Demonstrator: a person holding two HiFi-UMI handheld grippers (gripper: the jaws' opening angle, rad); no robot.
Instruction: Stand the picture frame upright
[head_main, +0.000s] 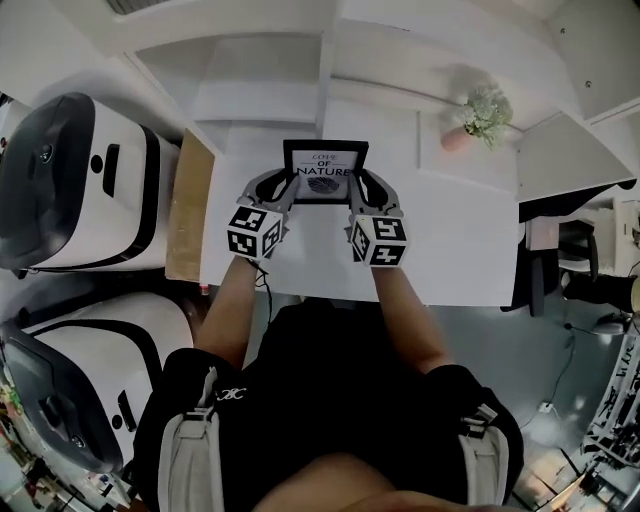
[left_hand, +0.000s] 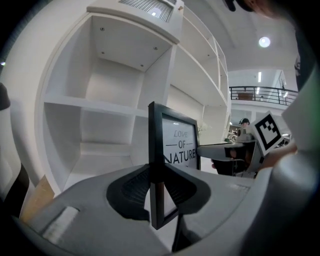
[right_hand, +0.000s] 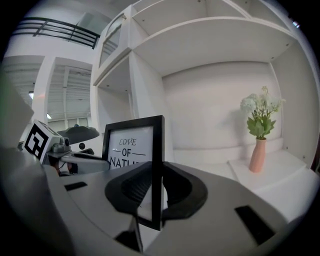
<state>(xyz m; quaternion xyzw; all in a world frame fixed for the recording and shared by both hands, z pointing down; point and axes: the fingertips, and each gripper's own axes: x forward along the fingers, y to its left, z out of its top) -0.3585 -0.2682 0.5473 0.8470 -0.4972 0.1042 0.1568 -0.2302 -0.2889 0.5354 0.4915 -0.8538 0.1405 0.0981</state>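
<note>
Fronting white shelves (left_hand: 100, 105), white table (head_main: 450, 250); picture frame (head_main: 325, 172) and vase (head_main: 456, 139).

A white surface (head_main: 315, 250) set below white shelving (head_main: 262, 75) carries a pink vase (head_main: 455, 139) of pale flowers (head_main: 487, 108) at its far right. A black picture frame (head_main: 325, 172) stands upright mid-surface, its base contact unclear.

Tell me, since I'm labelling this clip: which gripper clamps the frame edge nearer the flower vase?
The right gripper, shut on the picture frame's right edge, the side toward the pink vase; the left gripper clamps the opposite edge.
</note>
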